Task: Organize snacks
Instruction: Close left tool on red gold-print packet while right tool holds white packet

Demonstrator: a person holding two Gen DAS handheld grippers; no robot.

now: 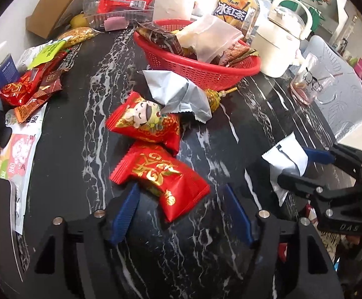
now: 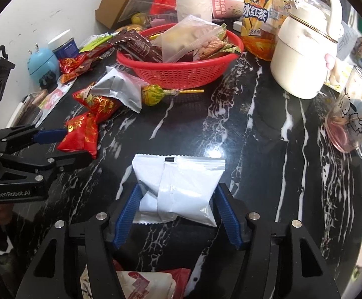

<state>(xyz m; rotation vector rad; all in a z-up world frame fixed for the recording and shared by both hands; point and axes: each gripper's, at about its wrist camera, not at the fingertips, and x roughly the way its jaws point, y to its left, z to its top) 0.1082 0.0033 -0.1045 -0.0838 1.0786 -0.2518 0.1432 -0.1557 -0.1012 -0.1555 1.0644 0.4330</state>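
Red packets: two, the near one between the spread fingers of the left gripper, pads apart from it; the second just beyond at 12 o'clock.
Silver packet: one, overlapping the second red packet.
Lollipop: one, at 6 o'clock of the basket.
Basket: one, red, holding several wrappers; count unclear under a clear bag.
White packet: one, flat on the table, between the right gripper's blue pads; contact uncertain.
Kettle, bottle, glass mug: one each, at 1 to 3 o'clock, mug cut off.
Loose wrappers at 10 o'clock: heap, uncountable.
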